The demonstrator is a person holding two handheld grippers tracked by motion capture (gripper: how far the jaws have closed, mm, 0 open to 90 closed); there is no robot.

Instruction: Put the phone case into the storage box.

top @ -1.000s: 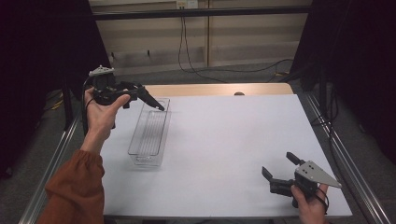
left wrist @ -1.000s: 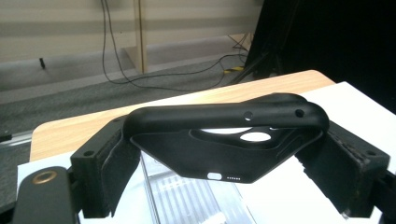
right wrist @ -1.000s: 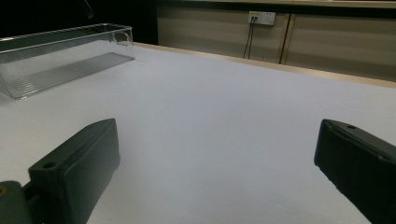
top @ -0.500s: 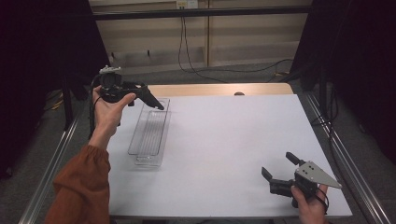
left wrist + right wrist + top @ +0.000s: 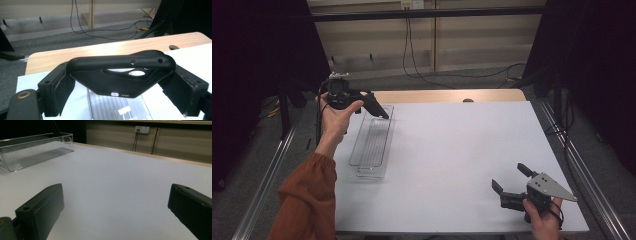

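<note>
A black phone case (image 5: 120, 65) is clamped edge to edge in my left gripper (image 5: 125, 93), which is shut on it. In the high view that gripper (image 5: 379, 111) hovers over the far end of a clear plastic tray (image 5: 372, 145) on the left of the white table (image 5: 462, 150). The ribbed tray floor (image 5: 117, 110) shows below the case. My right gripper (image 5: 510, 179) rests low near the front right corner, jaws wide apart and holding nothing. From the right gripper (image 5: 115, 212), the tray (image 5: 32, 152) lies far off at the left.
A wooden strip (image 5: 447, 95) with a small hole runs along the table's far edge. Cables (image 5: 422, 55) lie on the floor behind. Metal rails (image 5: 582, 165) flank both sides of the table.
My left hand has shifted slightly to the right with the case still held over the tray's far end. The right gripper has stayed put.
</note>
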